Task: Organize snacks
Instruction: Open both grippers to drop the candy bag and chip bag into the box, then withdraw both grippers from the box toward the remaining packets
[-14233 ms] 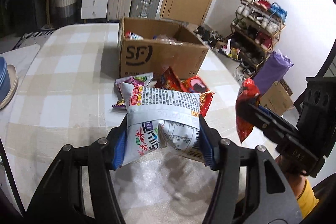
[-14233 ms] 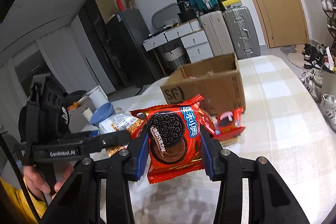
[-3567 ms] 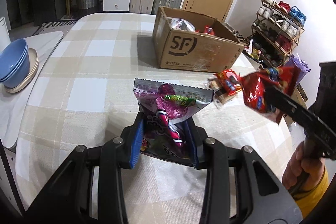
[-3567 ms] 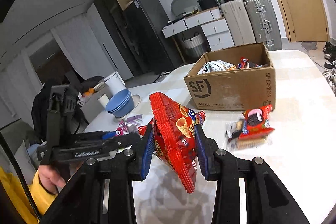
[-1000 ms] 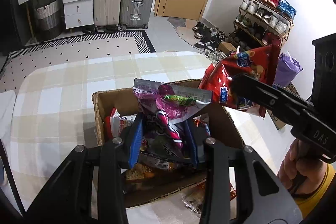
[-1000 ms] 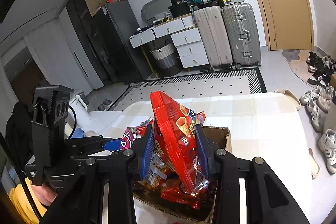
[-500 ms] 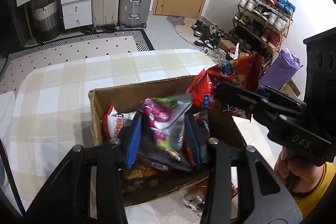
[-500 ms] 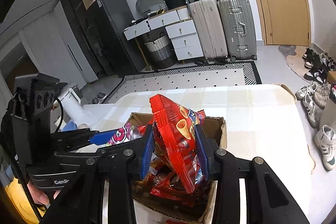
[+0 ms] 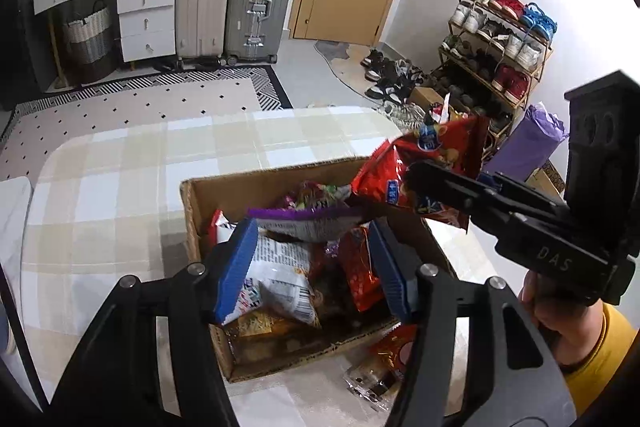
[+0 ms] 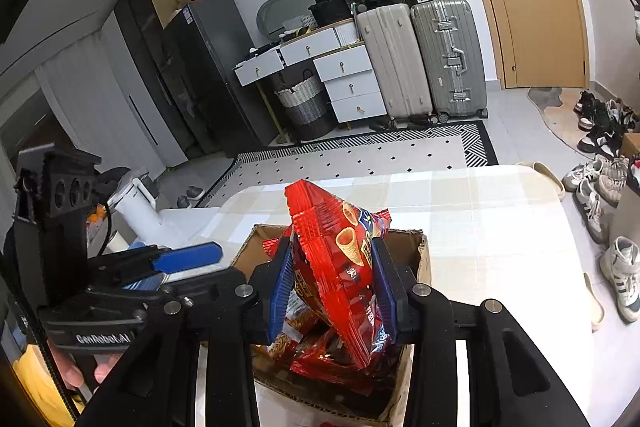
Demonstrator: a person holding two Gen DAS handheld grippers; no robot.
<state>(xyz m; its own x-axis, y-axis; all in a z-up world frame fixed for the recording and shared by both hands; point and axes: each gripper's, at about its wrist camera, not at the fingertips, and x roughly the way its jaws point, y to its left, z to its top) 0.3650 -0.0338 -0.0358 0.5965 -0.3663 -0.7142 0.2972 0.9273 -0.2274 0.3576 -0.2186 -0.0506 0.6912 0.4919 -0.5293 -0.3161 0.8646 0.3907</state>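
Observation:
A brown cardboard box (image 9: 208, 187) stands on the checked table and holds several snack bags. My left gripper (image 9: 312, 263) is open above the box; a purple snack bag (image 9: 304, 217) lies loose on the pile between its blue pads. My right gripper (image 10: 332, 287) is shut on a red cone-snack bag (image 10: 340, 267), held upright over the box (image 10: 420, 259). That red bag (image 9: 424, 163) shows at the box's right rim in the left wrist view. The left gripper (image 10: 176, 263) shows open in the right wrist view.
A red cookie packet (image 9: 384, 359) lies on the checked tablecloth (image 9: 100, 195) in front of the box. Suitcases (image 9: 256, 3) and white drawers (image 9: 144, 15) stand beyond the table. A shoe rack (image 9: 500, 43) stands at the right.
My left gripper has opened and let the purple bag drop onto the snacks in the box. My right gripper has lowered a little with the red bag over the box.

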